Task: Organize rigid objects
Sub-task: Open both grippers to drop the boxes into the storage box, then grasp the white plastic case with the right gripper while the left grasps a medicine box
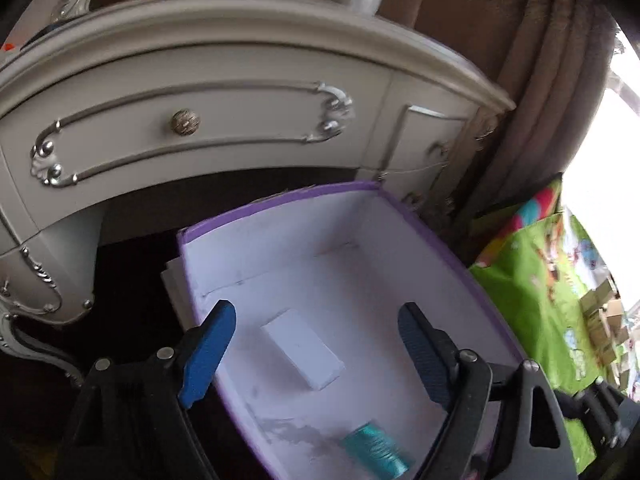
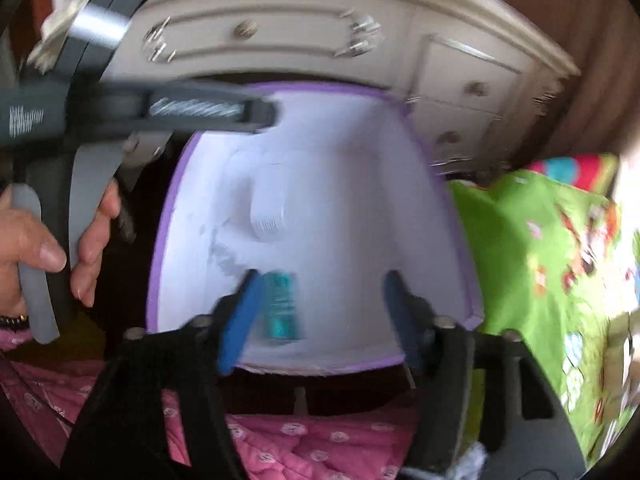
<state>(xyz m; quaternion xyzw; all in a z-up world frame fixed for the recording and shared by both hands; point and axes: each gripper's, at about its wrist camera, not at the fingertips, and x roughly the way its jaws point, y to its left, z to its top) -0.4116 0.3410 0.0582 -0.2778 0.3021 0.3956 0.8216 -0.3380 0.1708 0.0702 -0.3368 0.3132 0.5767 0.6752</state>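
A white box with a purple rim (image 1: 280, 205) stands open on the floor in front of a cream dresser. Inside lie a white rectangular block (image 1: 302, 348) and a teal cylinder (image 1: 376, 450). My left gripper (image 1: 316, 316) hangs open over the box, its blue pads either side of the block and well above it. In the right wrist view my right gripper (image 2: 322, 276) is open too. There the blurred teal cylinder (image 2: 282, 304) shows just beside the left pad, with the white block (image 2: 266, 208) farther in. The box rim (image 2: 440, 184) curves around both.
The cream dresser (image 1: 184, 122) with knobbed drawers rises behind the box. A green patterned mat (image 1: 532, 280) lies to its right, brown curtains (image 1: 540, 80) beyond. A hand (image 2: 40, 240) holds the grey left tool. A pink quilt (image 2: 300, 440) lies near me.
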